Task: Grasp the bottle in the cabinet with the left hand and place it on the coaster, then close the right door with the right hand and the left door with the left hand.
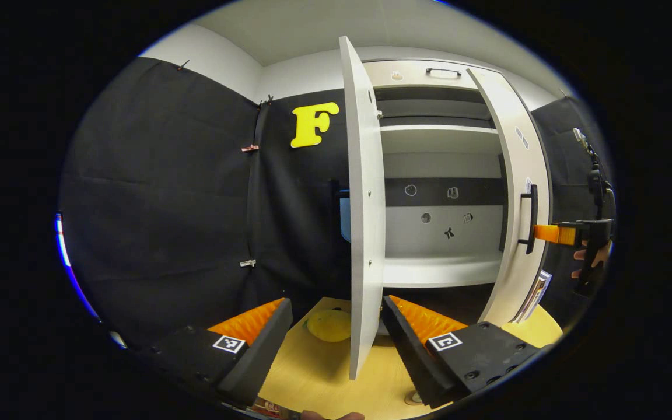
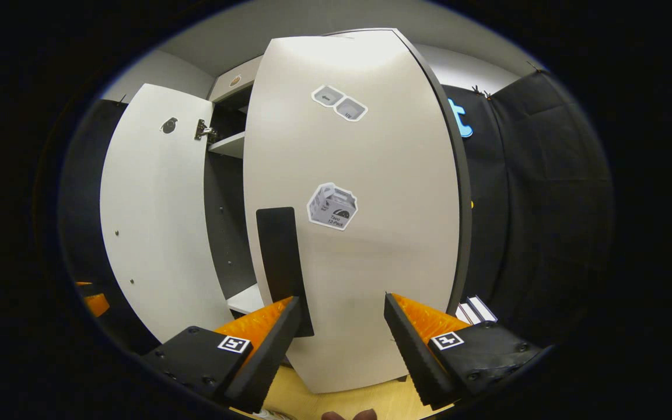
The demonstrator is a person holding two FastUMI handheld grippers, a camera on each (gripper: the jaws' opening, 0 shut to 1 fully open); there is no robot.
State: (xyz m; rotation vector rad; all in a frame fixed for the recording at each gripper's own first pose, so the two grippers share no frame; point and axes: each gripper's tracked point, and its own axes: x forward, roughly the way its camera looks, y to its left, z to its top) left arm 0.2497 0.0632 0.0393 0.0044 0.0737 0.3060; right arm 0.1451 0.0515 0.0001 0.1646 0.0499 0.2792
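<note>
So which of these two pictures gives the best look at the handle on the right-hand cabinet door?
The right gripper view: the handle faces the camera close up, a dark upright bar on the right door. The left gripper view shows it far off and side-on, with the right gripper reaching beside it.

The left gripper (image 1: 336, 326) is held level and pointing forward, its two fingers spread wide with nothing between them. The right gripper (image 2: 340, 326), fingers likewise parted, shows from the left gripper view far off on the right, gripped by a hand (image 1: 590, 256) whose fingertips curl round its body.
</note>
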